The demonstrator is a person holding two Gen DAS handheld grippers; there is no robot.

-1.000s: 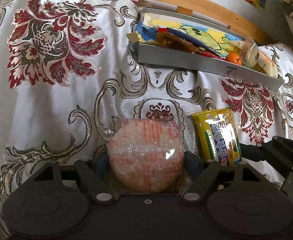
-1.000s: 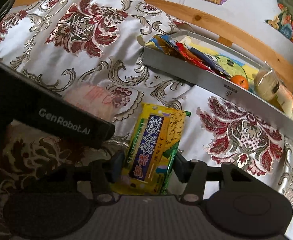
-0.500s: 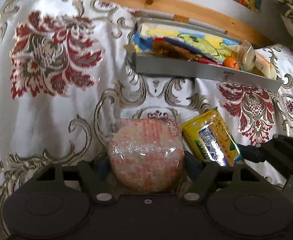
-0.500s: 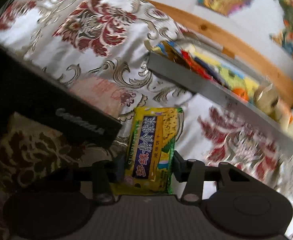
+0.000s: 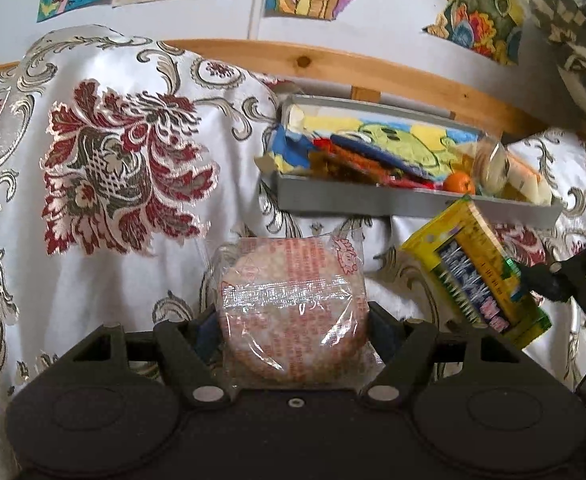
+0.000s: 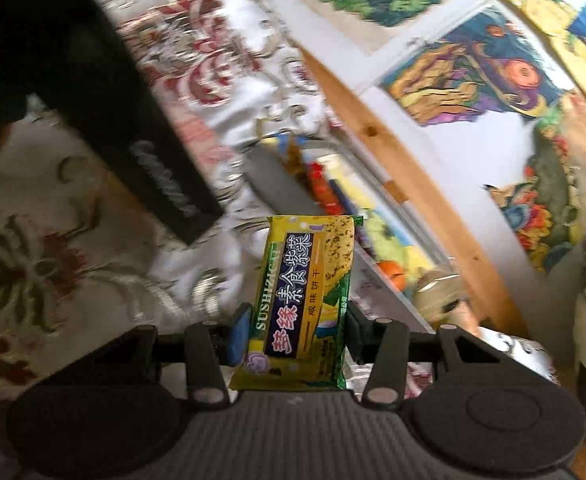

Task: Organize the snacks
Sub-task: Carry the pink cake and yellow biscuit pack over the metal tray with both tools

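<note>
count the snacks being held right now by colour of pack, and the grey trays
Pink round cake pack in left gripper: 1
Yellow cracker pack in right gripper: 1
Grey tray: 1
Total: 3

A bed carries everything here, spread with a glossy white cover [image 5: 105, 280] woven with dark red flowers and silvery scrolls; the cloth is rumpled into soft folds. A pale wooden rail [image 5: 333, 66] with a knot in it runs along the far edge, against the wall. Lying directly on the cover near that rail is a long, shallow grey tray [image 5: 373, 200], its near wall plain. It is heaped with bright snack packets, a small orange fruit [image 5: 459, 182] and a clear wrapped item toward its right end.
</note>
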